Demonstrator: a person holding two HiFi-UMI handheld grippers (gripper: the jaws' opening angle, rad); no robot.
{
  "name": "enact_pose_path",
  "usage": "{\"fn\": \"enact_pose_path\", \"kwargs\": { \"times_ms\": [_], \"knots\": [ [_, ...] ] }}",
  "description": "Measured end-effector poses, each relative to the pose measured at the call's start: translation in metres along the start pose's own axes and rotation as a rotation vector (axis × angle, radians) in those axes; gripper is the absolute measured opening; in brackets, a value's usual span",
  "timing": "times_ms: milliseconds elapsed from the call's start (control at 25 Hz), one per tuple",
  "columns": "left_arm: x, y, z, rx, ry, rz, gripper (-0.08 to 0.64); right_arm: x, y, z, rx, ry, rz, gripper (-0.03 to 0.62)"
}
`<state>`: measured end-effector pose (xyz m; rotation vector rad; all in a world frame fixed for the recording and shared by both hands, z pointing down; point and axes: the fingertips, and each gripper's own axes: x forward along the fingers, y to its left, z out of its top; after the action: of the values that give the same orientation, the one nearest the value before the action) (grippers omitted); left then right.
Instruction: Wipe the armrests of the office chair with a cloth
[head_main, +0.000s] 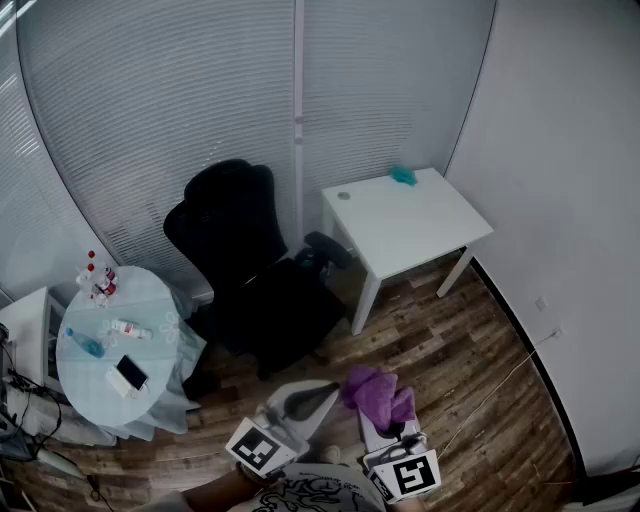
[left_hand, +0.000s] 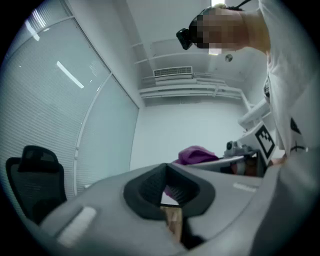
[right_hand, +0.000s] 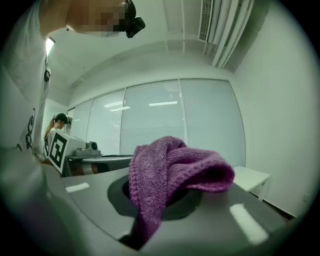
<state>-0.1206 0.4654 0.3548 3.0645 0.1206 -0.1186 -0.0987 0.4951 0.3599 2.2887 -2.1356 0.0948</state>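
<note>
Purple knitted cloth (right_hand: 172, 167) is pinched in the right gripper (right_hand: 165, 202), whose jaws are closed on its folds, so the cloth bunches up above the tips. Just beside it, the left gripper (left_hand: 167, 190) has its jaws pressed together on nothing. Both hang low by the person's body, over the wood floor (head_main: 460, 350) and well apart from the chair. Wiping looks not yet begun; this reads as the approach. The next move calls for carrying the cloth forward to the black office chair (head_main: 250, 270) and laying it on the armrest (head_main: 328, 248). A white table (head_main: 405, 215) stands just beside that armrest, and a round glass table (head_main: 150, 300) with bottles and a phone crowds the chair's other side. The second armrest cannot be made out.
</note>
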Motion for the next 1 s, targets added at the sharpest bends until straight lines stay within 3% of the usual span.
{"fn": "enact_pose_path", "kwargs": {
  "times_ms": [1000],
  "knots": [
    [0.013, -0.007, -0.004, 0.013, -0.004, 0.006, 0.002, -0.009, -0.016, -0.002, 0.036, -0.018, -0.002, 0.031]
  ]
}}
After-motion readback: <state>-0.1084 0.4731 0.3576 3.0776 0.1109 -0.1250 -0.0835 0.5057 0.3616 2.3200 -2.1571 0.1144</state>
